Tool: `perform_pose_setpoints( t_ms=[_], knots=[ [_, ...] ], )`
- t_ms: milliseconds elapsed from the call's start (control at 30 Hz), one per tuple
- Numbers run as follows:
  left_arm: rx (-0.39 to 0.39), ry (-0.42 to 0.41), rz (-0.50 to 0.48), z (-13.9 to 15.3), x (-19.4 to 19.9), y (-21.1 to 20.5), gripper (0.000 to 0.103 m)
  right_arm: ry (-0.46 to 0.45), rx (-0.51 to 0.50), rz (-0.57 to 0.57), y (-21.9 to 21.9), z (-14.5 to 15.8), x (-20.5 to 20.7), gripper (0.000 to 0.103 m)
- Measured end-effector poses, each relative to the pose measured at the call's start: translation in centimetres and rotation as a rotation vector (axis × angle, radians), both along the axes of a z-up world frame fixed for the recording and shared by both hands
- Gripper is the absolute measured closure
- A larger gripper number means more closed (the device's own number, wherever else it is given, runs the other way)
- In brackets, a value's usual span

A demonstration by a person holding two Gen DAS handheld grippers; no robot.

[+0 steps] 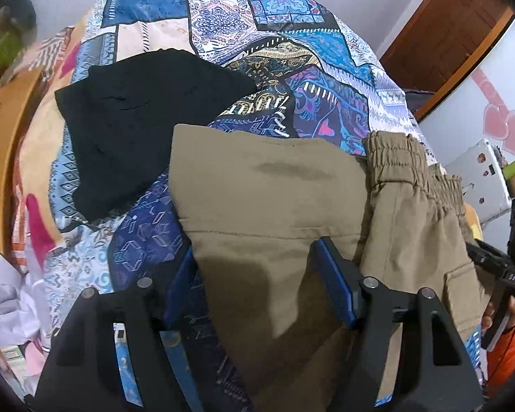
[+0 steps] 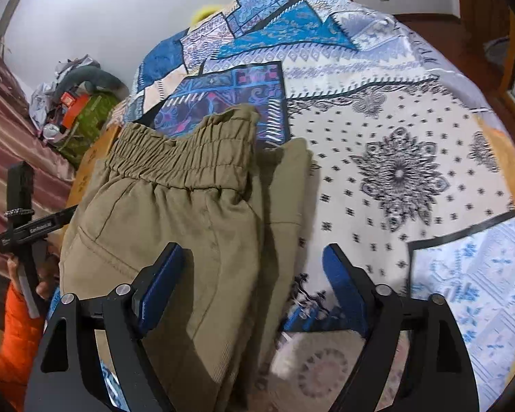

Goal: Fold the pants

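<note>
Khaki pants [image 1: 274, 199]: partly folded on the bedspread [image 2: 412, 137], lying between and ahead of both pairs of fingers.
Left gripper [image 1: 254, 264]: fingers apart, cloth between them, not clamped.
Right gripper [image 2: 254, 267]: fingers apart over the pants' right edge.
Risk: closing on one layer only would drag the fold open.
Waistband [image 2: 185, 158]: bunched, ahead of the right fingers.
Room: open bedspread right of the right fingers; black garment [image 1: 144, 127] ahead-left of the left fingers.
</note>
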State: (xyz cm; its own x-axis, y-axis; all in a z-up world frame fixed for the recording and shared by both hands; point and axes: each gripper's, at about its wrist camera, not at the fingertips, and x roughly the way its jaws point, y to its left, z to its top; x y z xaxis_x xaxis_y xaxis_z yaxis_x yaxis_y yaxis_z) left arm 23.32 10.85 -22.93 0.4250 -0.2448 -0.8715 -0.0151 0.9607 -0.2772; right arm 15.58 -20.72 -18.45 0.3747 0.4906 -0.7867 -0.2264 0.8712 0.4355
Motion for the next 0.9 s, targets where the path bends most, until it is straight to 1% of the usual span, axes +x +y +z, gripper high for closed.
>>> perform_pose_setpoints(
  t_ms=[67, 100, 133, 167, 200, 233, 267, 300, 367, 400, 467, 533, 600, 667, 833, 900],
  knots=[
    [-0.017, -0.005, -0.004, 0.0, 0.3, 0.0, 0.041, 0.004, 0.015, 0.002, 0.1, 0.1, 0.3, 0.025],
    [-0.019, -0.009, -0.01, 0.1, 0.3, -0.1, 0.048, -0.001, 0.026, 0.001, 0.1, 0.1, 0.4, 0.028],
    [-0.014, -0.017, -0.015, 0.2, 0.3, -0.2, 0.057, -0.006, 0.035, -0.004, 0.0, 0.1, 0.4, 0.035],
    [-0.006, -0.026, -0.02, 0.4, 0.3, -0.5, 0.062, -0.007, 0.04, -0.011, 0.1, 0.1, 0.5, 0.039],
    [0.01, -0.035, -0.025, 0.6, 0.3, -0.8, 0.072, -0.009, 0.04, -0.013, 0.1, 0.1, 0.5, 0.041],
    [0.024, -0.043, -0.027, 0.7, 0.4, -1.0, 0.077, -0.012, 0.04, -0.013, 0.2, 0.2, 0.5, 0.045],
    [0.05, -0.054, -0.025, 0.9, 0.4, -1.5, 0.08, -0.016, 0.041, -0.012, 0.3, 0.3, 0.6, 0.052],
    [0.076, -0.061, -0.023, 1.0, 0.4, -1.7, 0.086, -0.018, 0.041, -0.013, 0.3, 0.3, 0.7, 0.056],
    [0.12, -0.073, -0.022, 1.2, 0.5, -2.2, 0.091, -0.015, 0.055, -0.009, 0.2, 0.4, 1.0, 0.072],
    [0.146, -0.086, -0.019, 1.5, 0.5, -2.3, 0.096, -0.015, 0.056, -0.006, 0.3, 0.5, 1.2, 0.075],
    [0.173, -0.117, -0.017, 2.3, 0.5, -2.3, 0.096, -0.031, 0.041, 0.014, 0.7, 1.0, 1.5, 0.084],
    [0.181, -0.152, -0.015, 3.3, 0.4, -2.1, 0.097, -0.063, 0.026, 0.026, 1.0, 1.9, 1.5, 0.089],
    [0.163, -0.188, -0.025, 4.5, 0.4, -1.8, 0.097, -0.099, 0.015, 0.035, 1.3, 3.0, 1.8, 0.091],
    [0.162, -0.215, -0.032, 5.5, 0.3, -1.6, 0.098, -0.132, 0.009, 0.043, 1.6, 4.0, 2.3, 0.091],
    [0.2, -0.278, -0.029, 8.0, 0.5, -0.9, 0.1, -0.198, 0.004, 0.077, 3.4, 6.2, 3.8, 0.092],
    [0.217, -0.304, -0.016, 9.0, 0.7, -0.2, 0.1, -0.24, -0.008, 0.1, 4.5, 7.4, 4.6, 0.092]
  ],
)
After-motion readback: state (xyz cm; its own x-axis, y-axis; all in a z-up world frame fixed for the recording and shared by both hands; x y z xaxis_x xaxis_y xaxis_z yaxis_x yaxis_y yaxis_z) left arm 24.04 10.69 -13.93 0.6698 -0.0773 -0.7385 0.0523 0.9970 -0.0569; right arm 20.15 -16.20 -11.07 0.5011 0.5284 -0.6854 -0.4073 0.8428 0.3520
